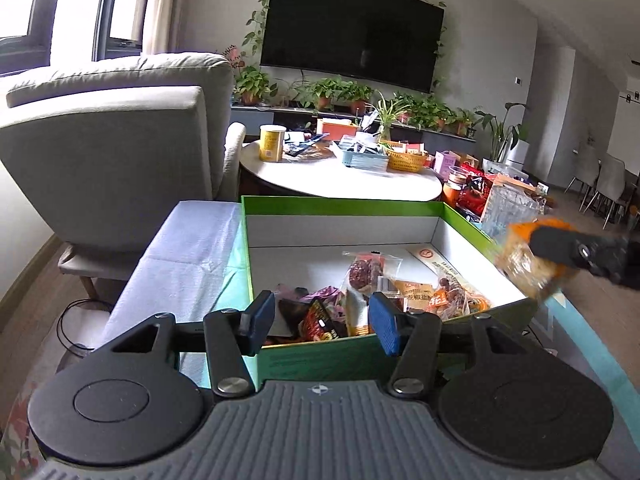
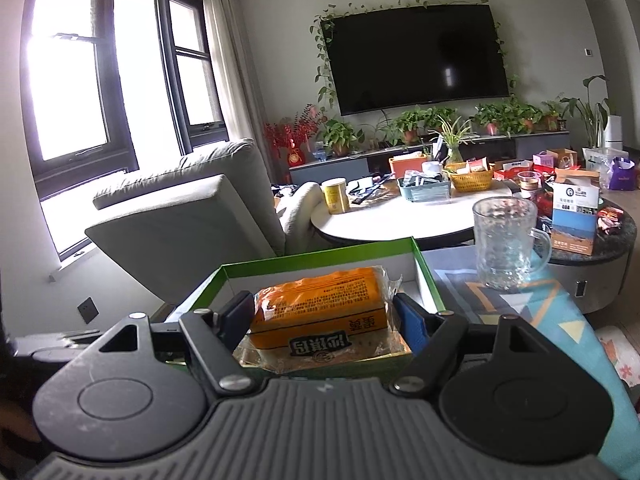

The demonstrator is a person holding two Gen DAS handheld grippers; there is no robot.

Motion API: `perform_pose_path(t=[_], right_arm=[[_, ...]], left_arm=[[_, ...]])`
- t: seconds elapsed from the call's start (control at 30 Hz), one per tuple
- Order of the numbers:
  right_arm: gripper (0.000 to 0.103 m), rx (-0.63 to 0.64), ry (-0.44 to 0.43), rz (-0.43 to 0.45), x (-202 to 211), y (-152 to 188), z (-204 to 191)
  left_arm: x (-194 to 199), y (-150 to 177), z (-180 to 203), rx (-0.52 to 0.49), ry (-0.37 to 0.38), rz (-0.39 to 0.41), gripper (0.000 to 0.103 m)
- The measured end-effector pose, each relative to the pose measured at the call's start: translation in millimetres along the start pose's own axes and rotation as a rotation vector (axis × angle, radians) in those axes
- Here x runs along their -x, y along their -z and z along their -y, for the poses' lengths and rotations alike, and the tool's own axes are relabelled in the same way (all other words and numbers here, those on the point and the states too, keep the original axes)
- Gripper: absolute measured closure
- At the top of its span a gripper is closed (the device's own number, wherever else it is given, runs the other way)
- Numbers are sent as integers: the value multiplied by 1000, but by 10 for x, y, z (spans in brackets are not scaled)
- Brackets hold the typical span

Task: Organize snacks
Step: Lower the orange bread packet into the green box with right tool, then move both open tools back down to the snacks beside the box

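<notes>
Orange and clear wrapping is showing between the blue pads of the right claw (image 2: 325, 322), which is gripping one orange snack pack (image 2: 320, 312) by its two ends, with the green box (image 2: 320, 254) lying just ahead of and below its fingertips. In the left wrist view that same pack is appearing blurred at the box's right rim, off to the right of the left claw (image 1: 321, 320), which is hanging half-open with nothing between its pads, just above the near wall of the box. To do this step well, the right claw is probably best carrying the pack past the rim and over the bare white floor toward the far side, lowering it flat before letting go, and keeping well away from the one glass mug (image 2: 505, 242) standing ahead and to its right. One box is in play; roughly five or six packets (image 1: 376, 296) are piling at its near end, too overlapped to count exactly.
</notes>
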State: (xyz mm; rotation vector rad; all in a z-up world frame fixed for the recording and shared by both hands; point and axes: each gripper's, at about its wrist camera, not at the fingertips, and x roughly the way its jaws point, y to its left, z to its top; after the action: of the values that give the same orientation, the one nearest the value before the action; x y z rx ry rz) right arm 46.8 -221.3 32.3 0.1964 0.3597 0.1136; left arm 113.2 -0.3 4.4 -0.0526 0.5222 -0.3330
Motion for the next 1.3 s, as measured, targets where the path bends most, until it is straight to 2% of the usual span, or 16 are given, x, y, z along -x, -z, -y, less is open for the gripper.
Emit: perform_pose_path(t=[0.73,1.03,1.2,1.3], right_arm=[[56,7,5,-38,-449,-89,-195],[56,0,26,-73,-625,-17,-195],[55,6,45,-133,-758,97,-207],[55,35,37,-122,-709,136,-230]], left_arm=[[75,116,-194,31,-1,-26,53],[57,149,-242,44,-7,-33,53],[65,168,-242,39,-5,-37,53],[56,180,-240,41,-6,-48,53]])
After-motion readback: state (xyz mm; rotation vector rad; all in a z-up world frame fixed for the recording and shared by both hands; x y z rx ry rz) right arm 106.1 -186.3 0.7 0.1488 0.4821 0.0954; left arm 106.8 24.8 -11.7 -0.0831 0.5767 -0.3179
